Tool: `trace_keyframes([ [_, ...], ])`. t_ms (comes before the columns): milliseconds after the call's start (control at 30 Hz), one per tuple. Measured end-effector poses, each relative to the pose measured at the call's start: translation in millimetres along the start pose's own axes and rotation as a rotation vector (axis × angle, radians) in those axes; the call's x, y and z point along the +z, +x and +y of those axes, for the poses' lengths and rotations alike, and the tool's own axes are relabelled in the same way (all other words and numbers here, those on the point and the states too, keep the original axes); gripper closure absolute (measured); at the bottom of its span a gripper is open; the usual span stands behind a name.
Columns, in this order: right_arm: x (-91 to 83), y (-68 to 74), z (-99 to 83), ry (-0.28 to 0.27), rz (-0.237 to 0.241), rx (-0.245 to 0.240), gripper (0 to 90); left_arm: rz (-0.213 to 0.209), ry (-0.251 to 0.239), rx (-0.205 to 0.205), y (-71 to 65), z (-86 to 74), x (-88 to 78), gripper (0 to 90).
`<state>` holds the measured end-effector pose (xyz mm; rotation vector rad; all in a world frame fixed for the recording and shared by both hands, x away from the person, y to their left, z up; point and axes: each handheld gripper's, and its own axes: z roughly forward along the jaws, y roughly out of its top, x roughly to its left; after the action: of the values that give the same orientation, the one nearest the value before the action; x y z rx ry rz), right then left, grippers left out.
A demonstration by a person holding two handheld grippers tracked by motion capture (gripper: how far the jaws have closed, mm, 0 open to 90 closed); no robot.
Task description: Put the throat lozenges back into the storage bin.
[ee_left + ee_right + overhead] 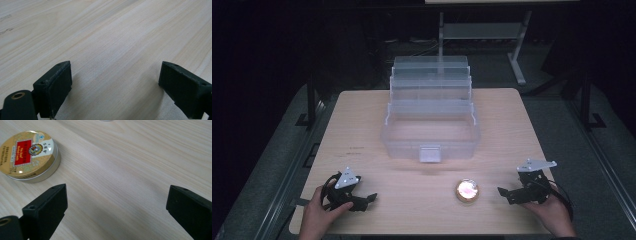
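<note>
Two grippers rest low over the wooden table (362, 125), both with jaws spread apart and nothing between them. One round gold tin (467, 190) lies flat on the table in front of the clear plastic box (430, 135), near the right gripper (504, 193) and well apart from the left gripper (371, 197).

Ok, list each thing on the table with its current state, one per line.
Clear plastic tiered storage box: lid open, trays stepped back, bottom bin looks empty.
Round gold tin with red label: lid on, lying flat, untouched.
Left claw: open, nothing between the jaws, low over the table.
Right claw: open, holding nothing, tin just ahead to one side.
</note>
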<state>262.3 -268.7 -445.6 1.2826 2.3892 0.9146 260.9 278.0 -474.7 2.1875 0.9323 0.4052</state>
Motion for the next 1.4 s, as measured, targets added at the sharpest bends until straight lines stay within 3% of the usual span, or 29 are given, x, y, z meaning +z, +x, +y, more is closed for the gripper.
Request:
trace_keyframes([
  [1400,9.7,27.4,23.4,0.003,0.057,-0.094,3.0,0.000,0.000,-0.002,-0.2,-0.1,0.0,10.6],
])
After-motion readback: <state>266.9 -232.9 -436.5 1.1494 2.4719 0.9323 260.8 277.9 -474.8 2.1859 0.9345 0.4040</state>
